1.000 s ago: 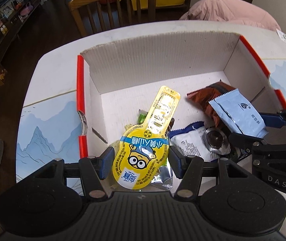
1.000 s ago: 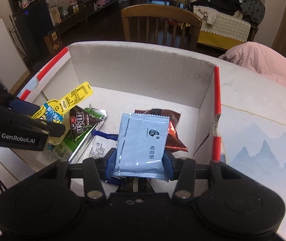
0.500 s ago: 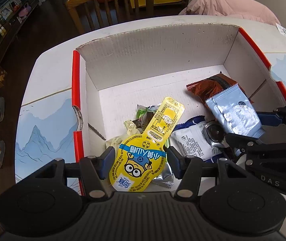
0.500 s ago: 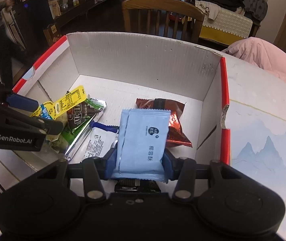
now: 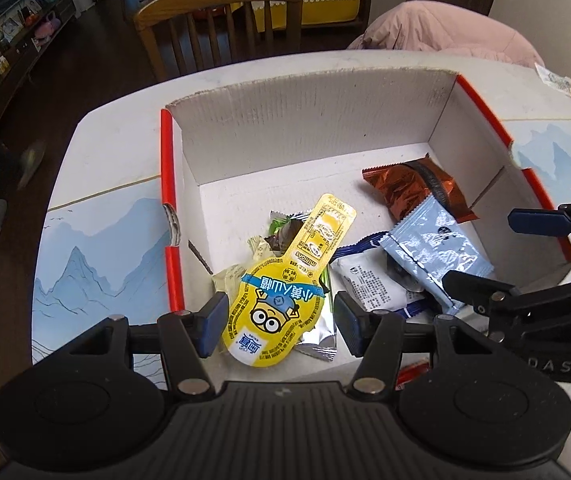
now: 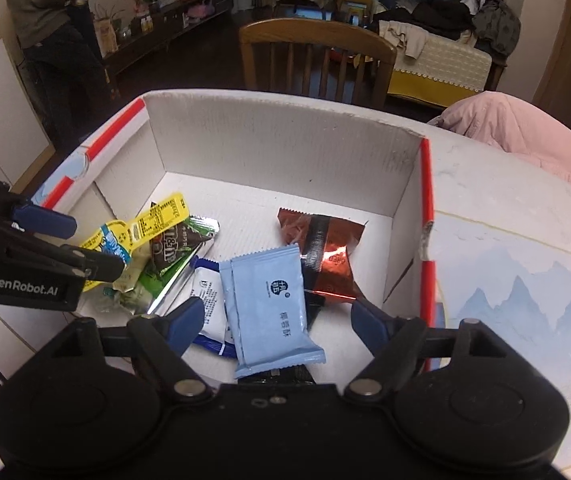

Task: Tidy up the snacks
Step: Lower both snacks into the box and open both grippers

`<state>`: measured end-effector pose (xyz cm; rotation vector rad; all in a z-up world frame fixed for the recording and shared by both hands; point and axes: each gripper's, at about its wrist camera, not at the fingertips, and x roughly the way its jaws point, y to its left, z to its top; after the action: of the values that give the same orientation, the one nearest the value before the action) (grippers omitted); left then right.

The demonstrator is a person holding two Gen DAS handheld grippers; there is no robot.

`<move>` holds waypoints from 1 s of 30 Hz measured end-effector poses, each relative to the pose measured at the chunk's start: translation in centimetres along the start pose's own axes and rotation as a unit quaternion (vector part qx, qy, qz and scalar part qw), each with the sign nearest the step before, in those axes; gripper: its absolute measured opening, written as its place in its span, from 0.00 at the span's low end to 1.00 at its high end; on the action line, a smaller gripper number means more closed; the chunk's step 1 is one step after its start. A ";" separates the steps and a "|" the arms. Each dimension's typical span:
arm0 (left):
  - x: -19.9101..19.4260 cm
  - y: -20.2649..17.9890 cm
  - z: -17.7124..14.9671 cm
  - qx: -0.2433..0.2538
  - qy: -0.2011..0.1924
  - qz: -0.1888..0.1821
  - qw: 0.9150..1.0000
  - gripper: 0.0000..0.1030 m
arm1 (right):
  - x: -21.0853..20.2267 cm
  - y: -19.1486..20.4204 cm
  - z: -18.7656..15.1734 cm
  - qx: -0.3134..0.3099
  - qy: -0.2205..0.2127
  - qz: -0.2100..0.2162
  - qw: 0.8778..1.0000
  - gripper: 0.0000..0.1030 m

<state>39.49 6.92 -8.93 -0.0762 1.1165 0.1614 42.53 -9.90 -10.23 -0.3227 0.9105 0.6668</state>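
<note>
While both grippers hang over it, the white cardboard box [image 6: 281,152] holds the snacks.
Light-blue packet [image 6: 271,312]: lies loose between the right gripper [image 6: 281,320], jaws just spread wide, on the red-brown packet [image 6: 325,248]. Yellow cartoon packet [image 5: 281,296]: between the left gripper [image 5: 281,320] pads, contact unclear, near-left in the box.

1. Left wrist view: sits just behind the left tongs [image 5: 279,322], close, tilted steeply down into the cardboard box [image 5: 317,120] from its left near corner.
2. Right wrist view: same steep, close look past the right tongs [image 6: 277,322], from the right near side.
3. Shared: box interior, wooden chair [image 5: 221,8] beyond the counter [image 5: 117,152], each other's tongs.
</note>
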 end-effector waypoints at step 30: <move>-10.6 1.2 -6.7 0.016 -0.103 -0.062 0.993 0.68 | -11.3 3.7 -3.7 0.036 -0.083 0.008 0.996 0.94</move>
<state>28.82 6.17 -2.32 -0.0976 0.9043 0.0400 32.93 -13.45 -3.20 -0.1930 0.7778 0.6634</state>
